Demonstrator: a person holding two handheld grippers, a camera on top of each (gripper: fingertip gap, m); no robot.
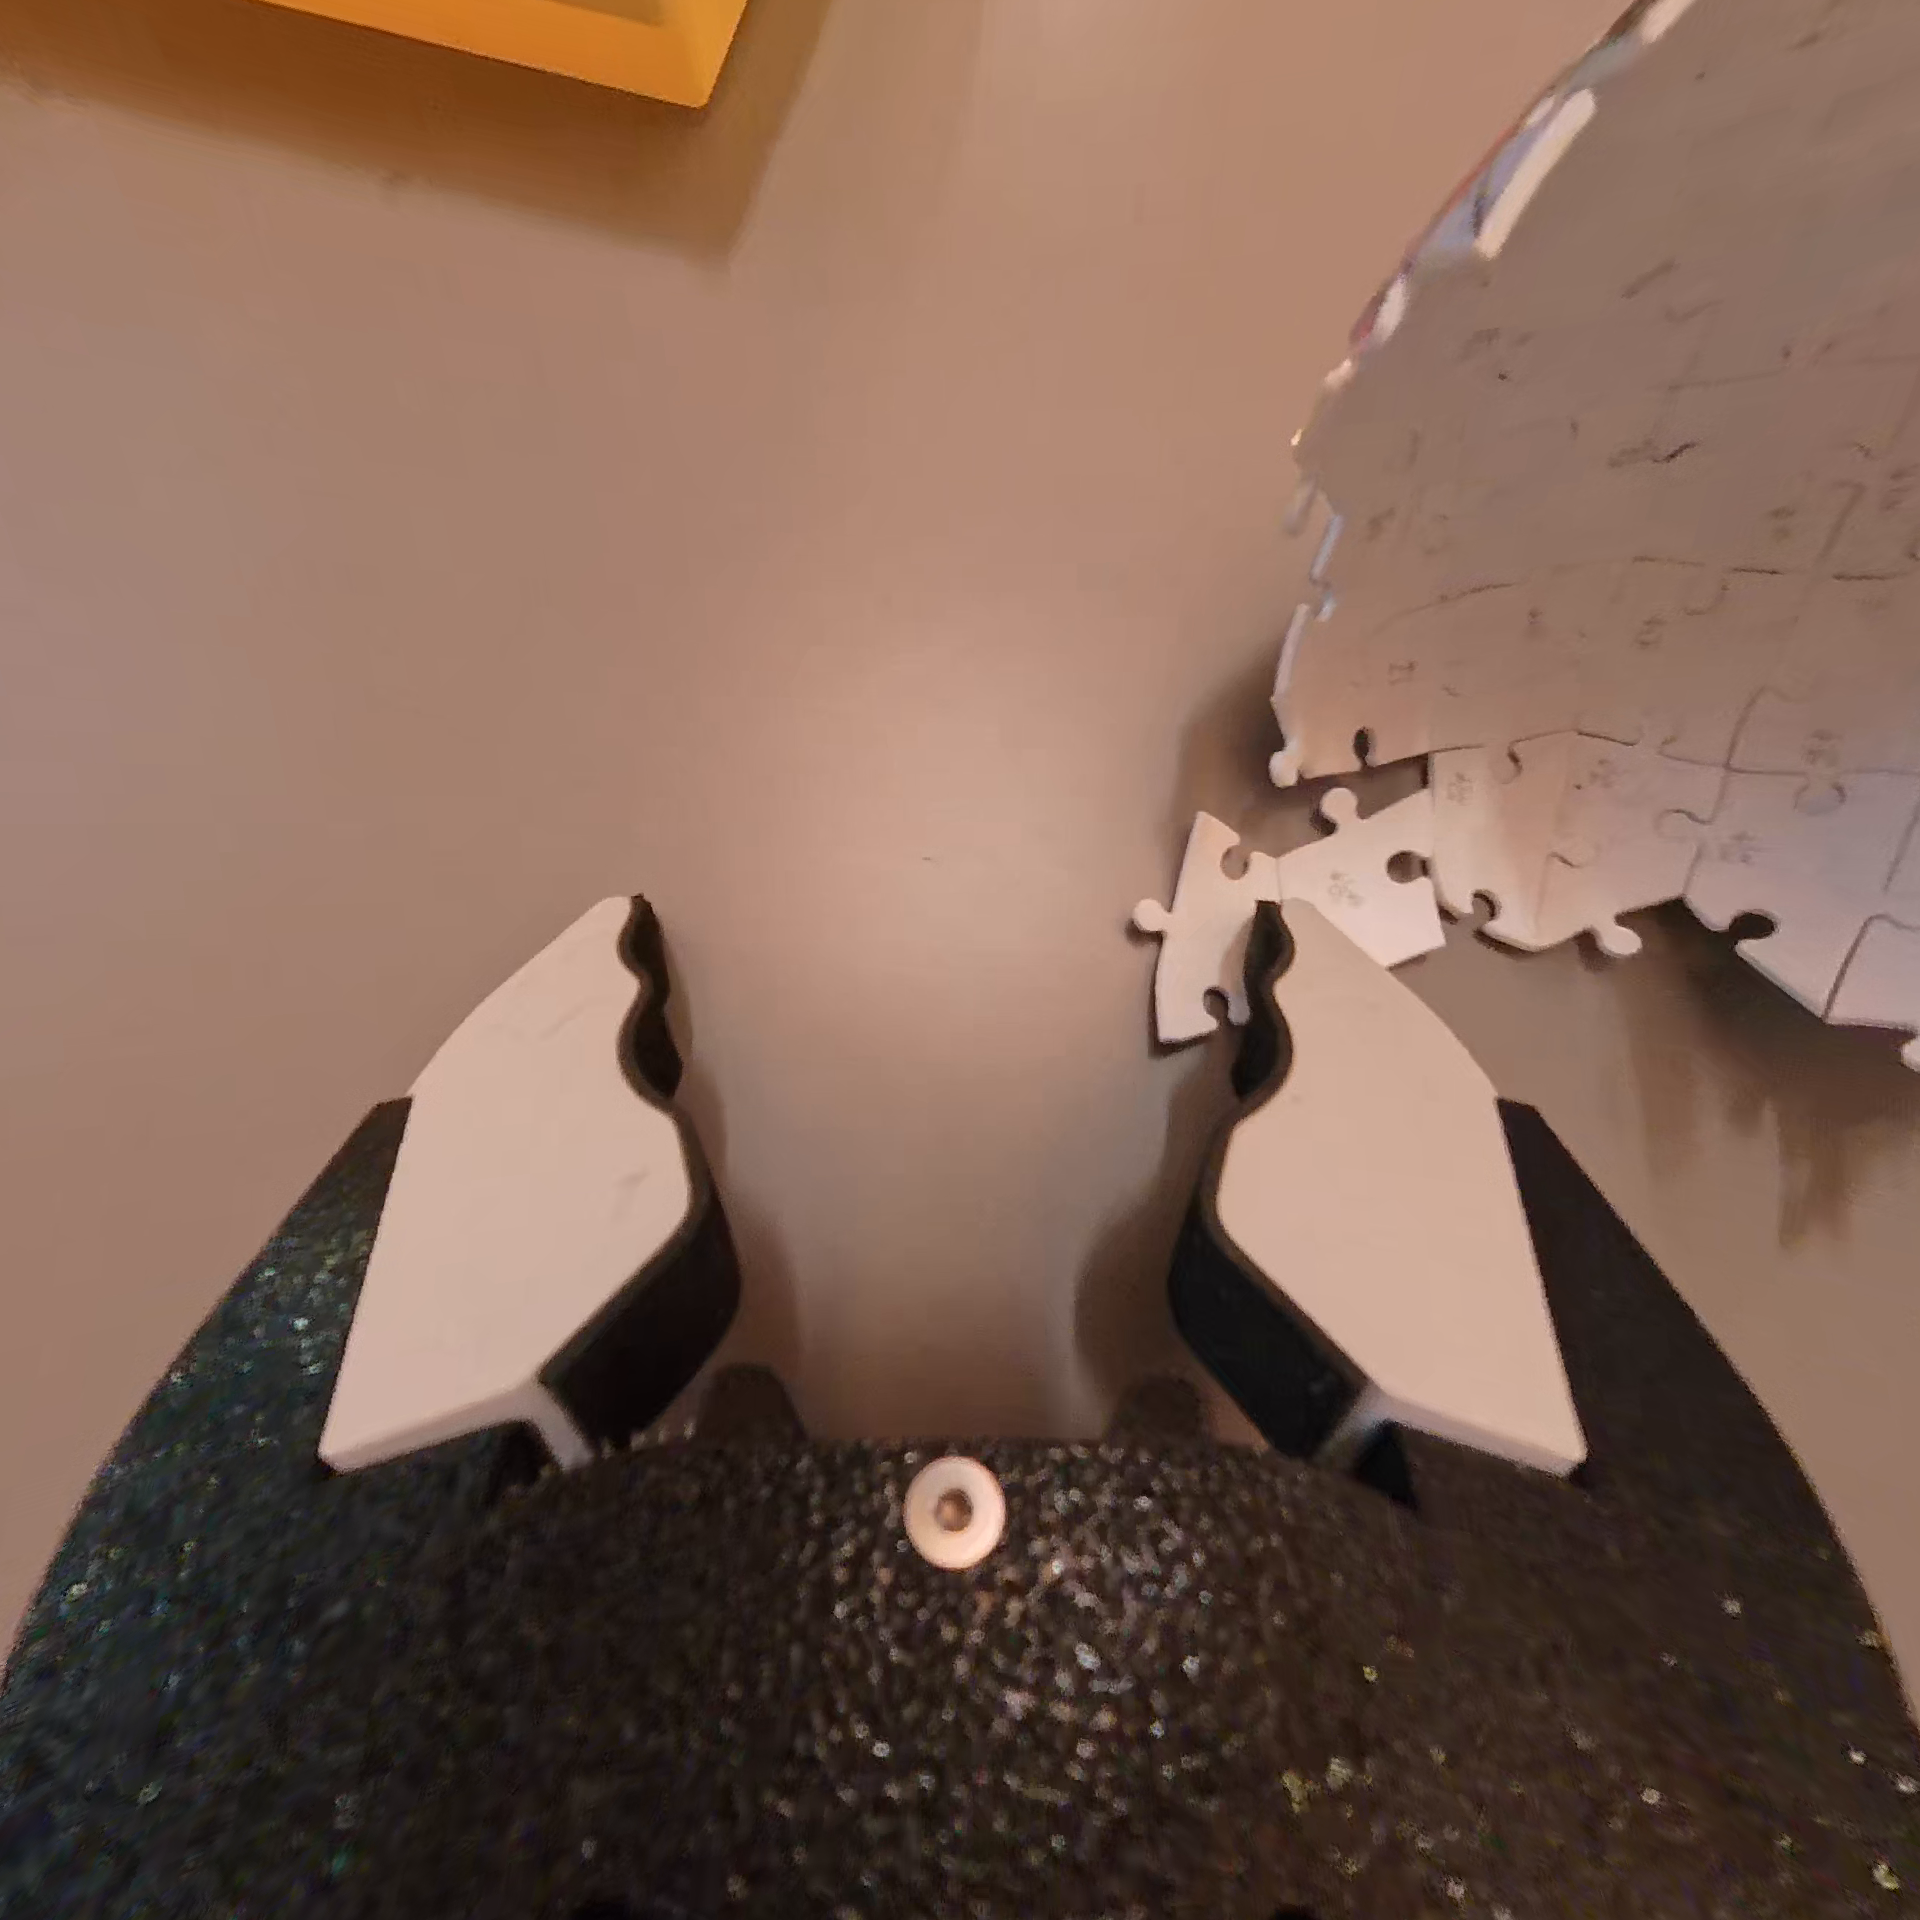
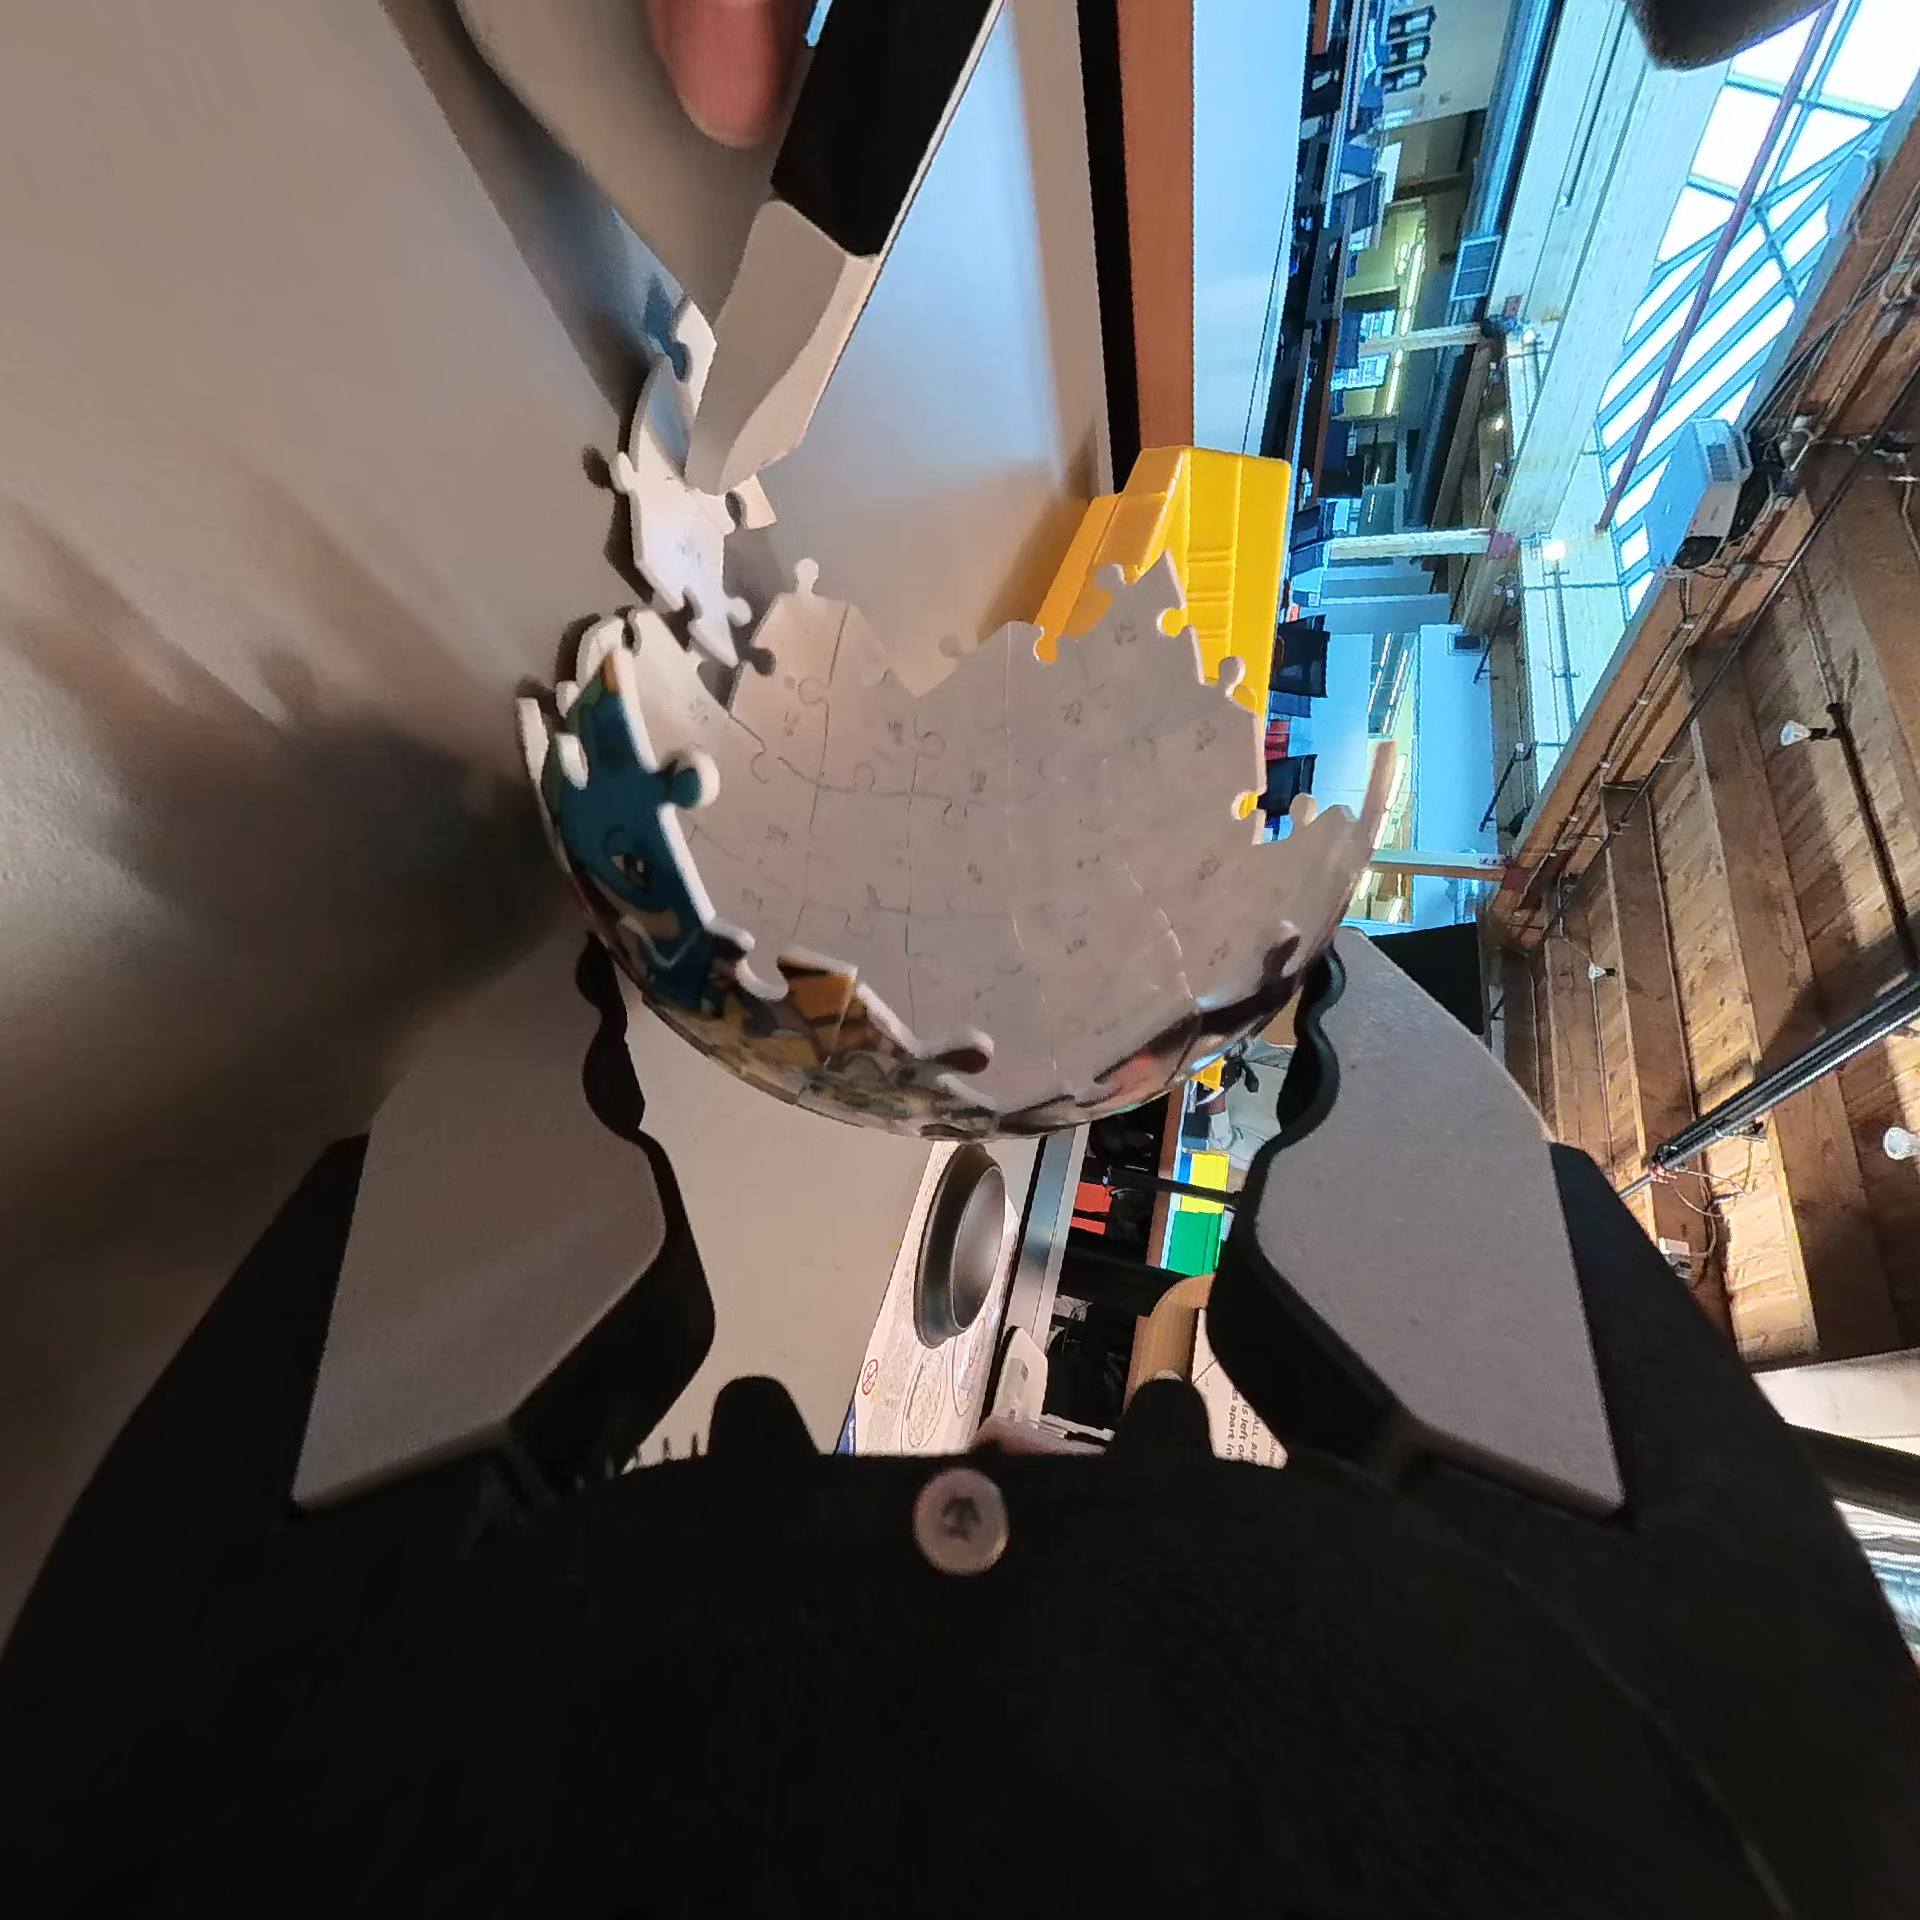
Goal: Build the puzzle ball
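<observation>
The partly built puzzle ball (image 2: pixel 987 831) is an open shell, white inside and printed outside. My right gripper (image 2: pixel 961 977) is shut on it, one fingertip on each side of its lower part, holding it against the grey table (image 2: pixel 260 468). A short strip of white pieces (image 2: pixel 681 530) sticks out from its rim. In the left wrist view the shell (image 1: pixel 1610 571) is at the right, with the strip (image 1: pixel 1340 883) reaching toward my left gripper (image 1: pixel 951 914). That gripper is open and empty, and its right fingertip (image 1: pixel 1262 935) lies against the end piece (image 1: pixel 1195 935).
A yellow bin (image 2: pixel 1195 551) stands on the table behind the ball; it also shows in the left wrist view (image 1: pixel 520 42). A dark bowl (image 2: pixel 966 1247) sits on a printed sheet near the table edge. A person's finger (image 2: pixel 727 73) is by the left gripper. The shell (image 1: pixel 1610 571) lies around 4 centimeters away from my right fingertips.
</observation>
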